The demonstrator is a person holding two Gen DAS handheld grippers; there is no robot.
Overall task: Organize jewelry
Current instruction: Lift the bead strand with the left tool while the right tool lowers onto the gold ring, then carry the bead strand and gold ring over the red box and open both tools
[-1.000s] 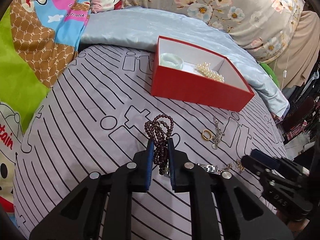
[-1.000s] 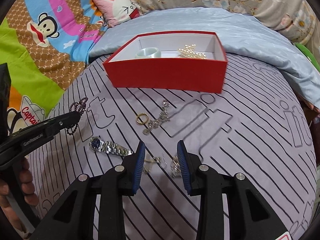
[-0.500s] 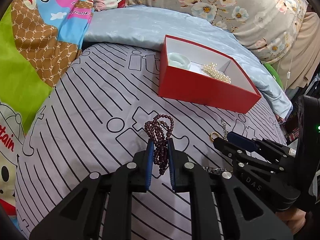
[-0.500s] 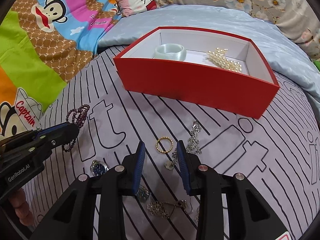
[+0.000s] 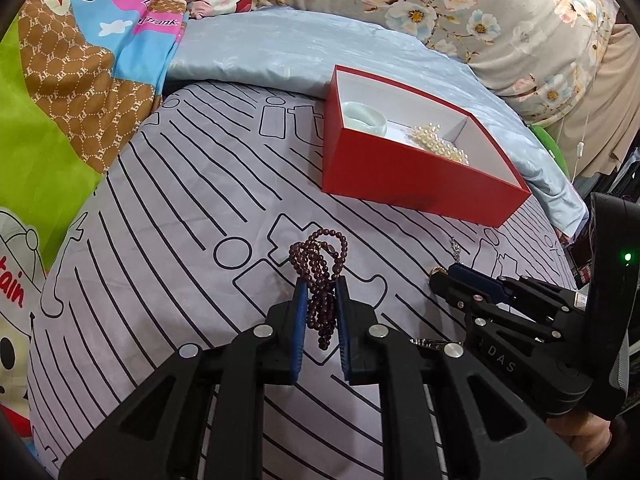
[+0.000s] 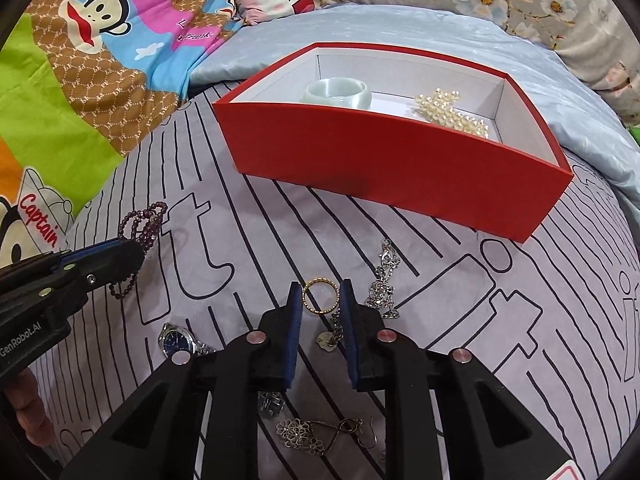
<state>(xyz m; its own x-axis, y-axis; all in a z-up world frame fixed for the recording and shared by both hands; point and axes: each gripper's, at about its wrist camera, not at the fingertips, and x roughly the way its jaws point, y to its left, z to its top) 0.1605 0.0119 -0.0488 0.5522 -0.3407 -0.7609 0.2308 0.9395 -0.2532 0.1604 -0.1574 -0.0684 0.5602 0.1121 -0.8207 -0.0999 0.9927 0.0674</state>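
The left gripper is clamped on a dark-purple beaded bracelet, held above the striped sheet; its loops dangle lengthwise between the pads (they could snag). The right gripper, jaws apart, straddles a flat-lying gold ring and may pinch sheet instead. The red cardboard box lies beyond.
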